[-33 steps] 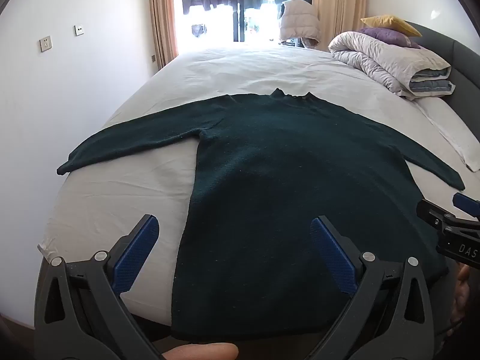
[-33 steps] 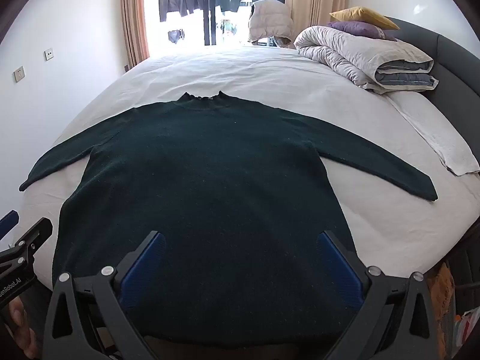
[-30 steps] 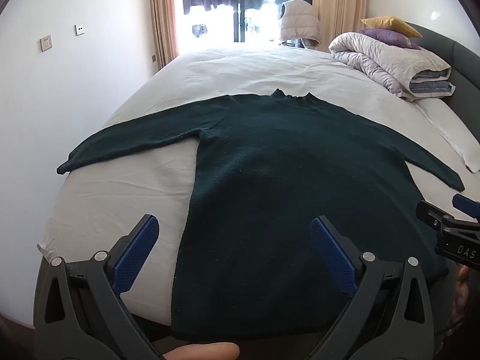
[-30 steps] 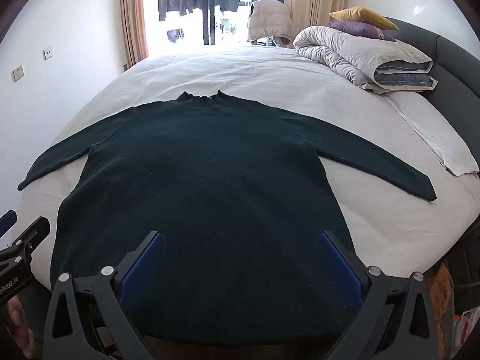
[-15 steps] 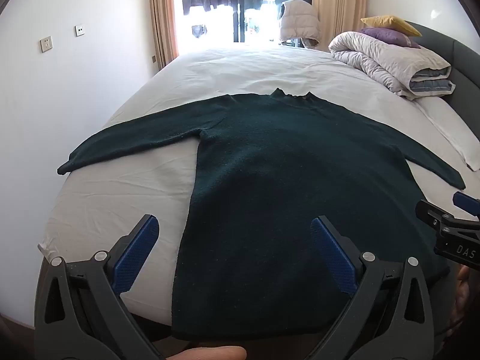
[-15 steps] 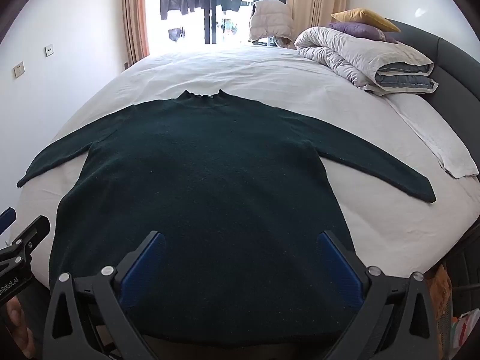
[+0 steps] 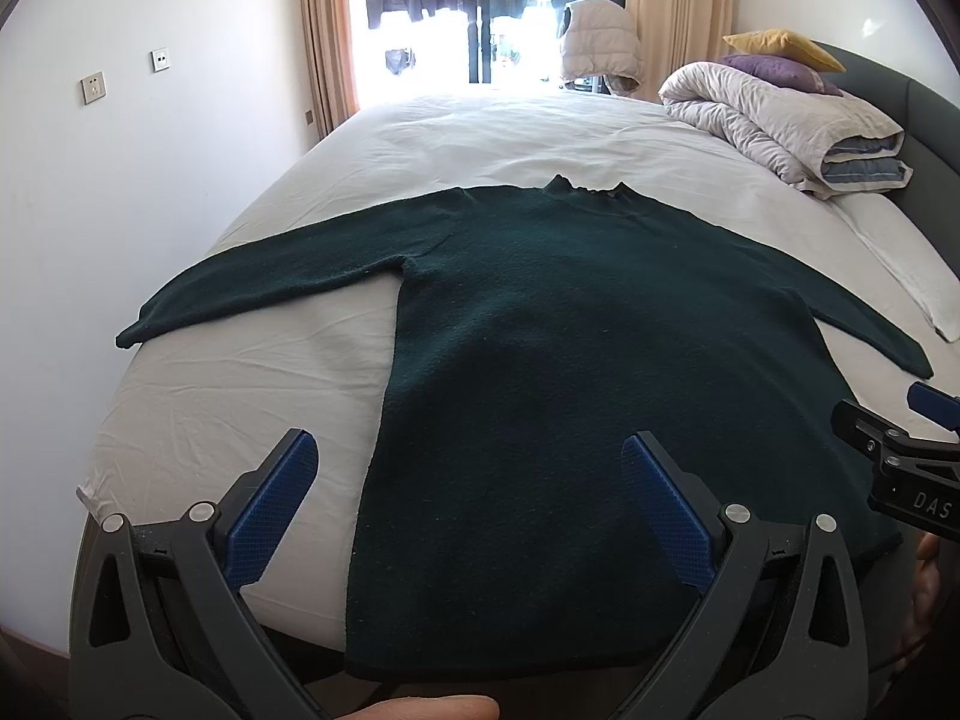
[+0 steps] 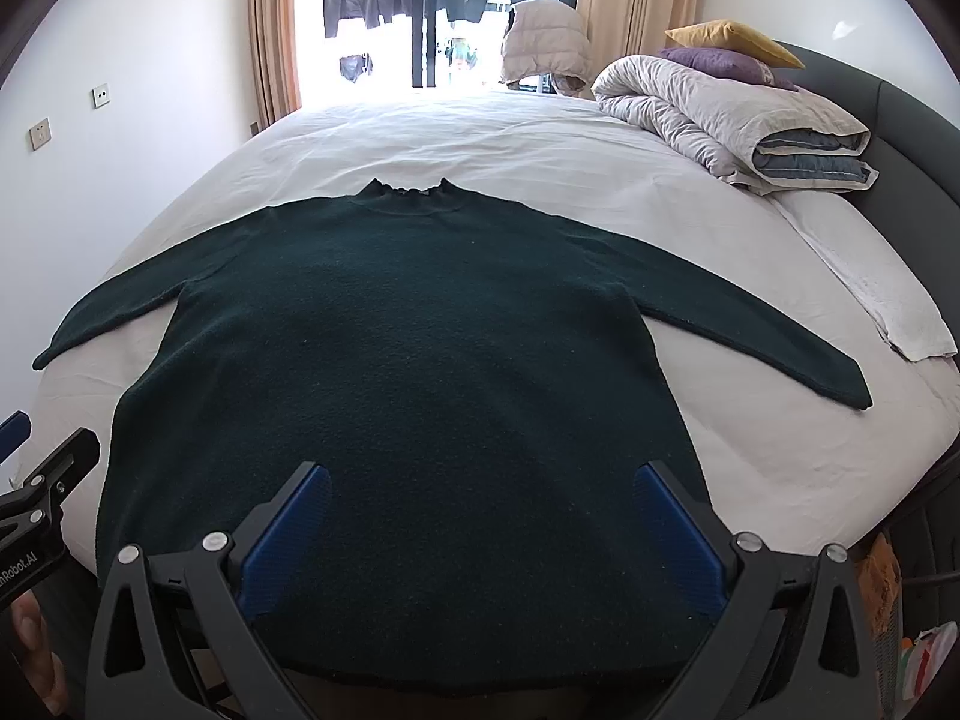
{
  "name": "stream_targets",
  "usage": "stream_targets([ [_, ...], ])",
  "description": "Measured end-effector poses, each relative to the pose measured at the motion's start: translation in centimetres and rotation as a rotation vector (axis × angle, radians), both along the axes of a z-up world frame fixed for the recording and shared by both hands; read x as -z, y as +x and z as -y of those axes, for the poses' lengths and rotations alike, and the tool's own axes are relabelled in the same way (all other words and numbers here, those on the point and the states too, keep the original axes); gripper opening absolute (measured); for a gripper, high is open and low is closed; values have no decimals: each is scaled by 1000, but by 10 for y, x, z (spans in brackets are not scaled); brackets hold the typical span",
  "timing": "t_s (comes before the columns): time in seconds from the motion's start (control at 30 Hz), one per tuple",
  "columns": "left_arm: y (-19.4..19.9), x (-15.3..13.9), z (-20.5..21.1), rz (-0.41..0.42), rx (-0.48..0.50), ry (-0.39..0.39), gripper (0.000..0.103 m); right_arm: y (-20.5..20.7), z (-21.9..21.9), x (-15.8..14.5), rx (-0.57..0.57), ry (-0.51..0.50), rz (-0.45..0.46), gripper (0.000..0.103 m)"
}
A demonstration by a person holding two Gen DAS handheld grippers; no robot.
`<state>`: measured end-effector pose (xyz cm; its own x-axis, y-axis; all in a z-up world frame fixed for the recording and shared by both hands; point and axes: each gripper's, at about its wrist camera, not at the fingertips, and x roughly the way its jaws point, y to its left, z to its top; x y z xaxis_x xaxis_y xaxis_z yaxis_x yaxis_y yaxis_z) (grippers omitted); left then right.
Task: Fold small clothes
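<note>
On the white bed, a dark green sweater lies flat and face down or face up (cannot tell which), collar toward the window, hem at the near edge, both sleeves spread outward. Left tool: released, jaws wide apart, hovering above the sweater's hem over its left border, holding nothing. Right tool: likewise released, jaws wide apart above the hem nearer the sweater's right side, holding nothing. Each tool appears at the margin of the other's view. Beyond the sweater's right sleeve, well apart from it, a rolled grey duvet rests against the dark headboard, with a purple pillow and a yellow pillow stacked on it. A white folded cloth lies near the right cuff. Past the collar, a pale padded vest hangs before the window, flanked by beige curtains. The sheet around the sweater carries only creases; nothing lies on the garment itself.
</note>
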<state>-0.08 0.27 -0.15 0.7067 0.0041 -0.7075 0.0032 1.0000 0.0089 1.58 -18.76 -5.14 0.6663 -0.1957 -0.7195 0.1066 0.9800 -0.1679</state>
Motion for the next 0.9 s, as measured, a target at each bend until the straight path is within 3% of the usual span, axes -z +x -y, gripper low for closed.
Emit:
stream_targets([
  [0.9,1,5,-1,-3,3,7,103,-1,7,4,-1,10,-4,103],
])
